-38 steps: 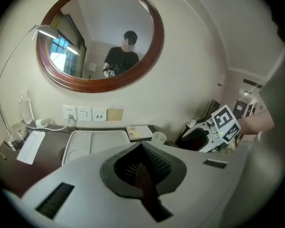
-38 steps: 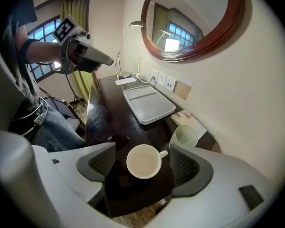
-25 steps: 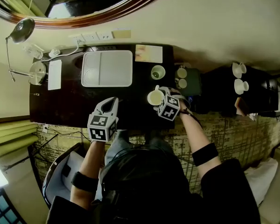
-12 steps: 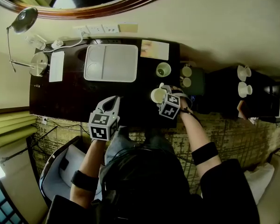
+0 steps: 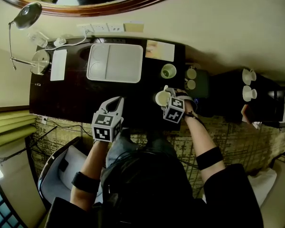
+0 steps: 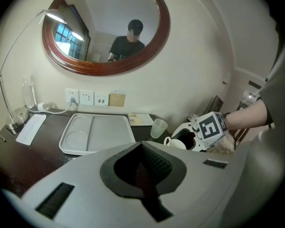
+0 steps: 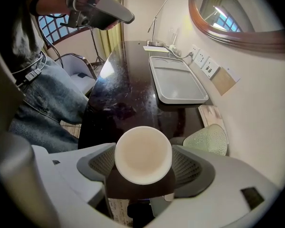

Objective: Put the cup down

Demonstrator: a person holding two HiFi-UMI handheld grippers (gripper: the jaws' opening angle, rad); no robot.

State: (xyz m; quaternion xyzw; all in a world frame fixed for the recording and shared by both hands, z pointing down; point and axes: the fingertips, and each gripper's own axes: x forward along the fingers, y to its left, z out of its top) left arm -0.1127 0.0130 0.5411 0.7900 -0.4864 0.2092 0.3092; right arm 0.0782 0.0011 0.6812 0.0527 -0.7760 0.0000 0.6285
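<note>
A white cup (image 5: 159, 99) with a small handle is near the front right of the dark table (image 5: 66, 99). My right gripper (image 5: 165, 95) points steeply down over it. Its jaws have just been closing, and both pads now sit against the cup's sides (image 7: 143, 155). Whether the cup's base rests on the table is hidden. The left gripper view shows the cup (image 6: 176, 143) inside the right gripper. My left gripper (image 5: 118, 100) is shut and empty, at the table's front edge left of the cup.
A white tray (image 5: 115, 63) lies at the back middle. A frosted green glass (image 5: 168, 71) stands just behind the cup, with a card (image 5: 160, 50) by the wall. A lamp base (image 5: 40, 61) and a notepad (image 5: 58, 64) are back left. Two small cups (image 5: 191, 79) sit right of the table.
The head view has shifted a little. The right gripper stays around the white cup in about the same place, and the left gripper has not moved.
</note>
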